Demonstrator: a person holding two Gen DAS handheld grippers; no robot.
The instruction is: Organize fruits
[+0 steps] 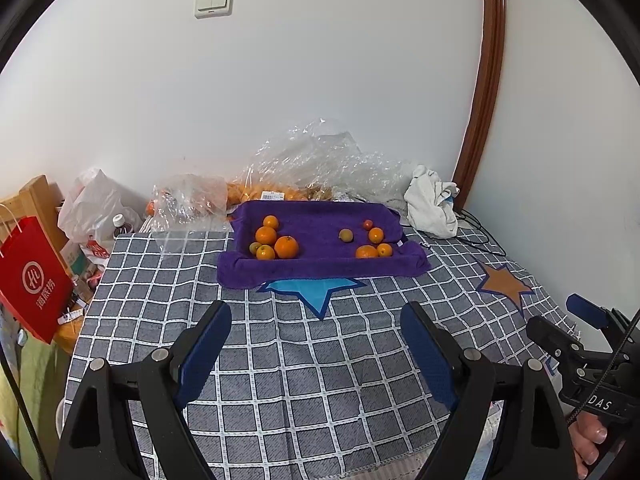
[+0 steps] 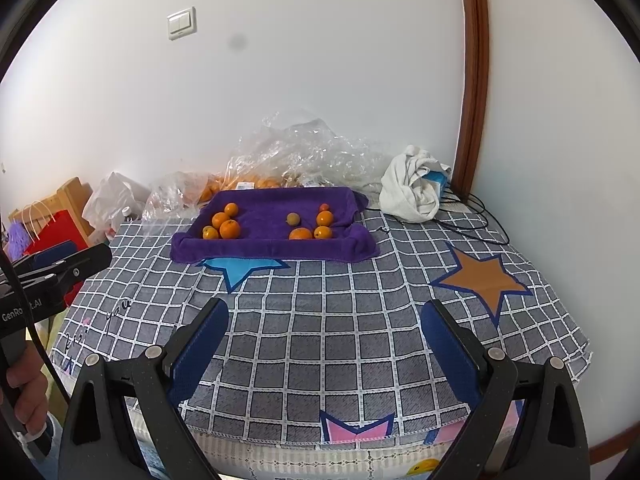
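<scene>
A purple towel tray (image 1: 320,270) (image 2: 264,250) lies at the far middle of the checked bedspread. On its left side sits a cluster of oranges (image 1: 276,242) (image 2: 224,224) with one small greenish fruit (image 1: 254,247). On its right side lie more oranges (image 1: 374,244) (image 2: 312,228), a greenish fruit (image 1: 345,235) (image 2: 293,218) and a small red fruit (image 1: 367,224) (image 2: 324,207). My left gripper (image 1: 316,344) is open and empty, well short of the tray. My right gripper (image 2: 324,344) is open and empty, also short of the tray. Each gripper shows at the edge of the other's view.
Crumpled clear plastic bags (image 1: 312,160) (image 2: 296,148) with more fruit lie behind the tray against the wall. A white cloth (image 1: 432,200) (image 2: 412,188) and cables lie at the back right. A red paper bag (image 1: 32,284) and white bags stand left of the bed.
</scene>
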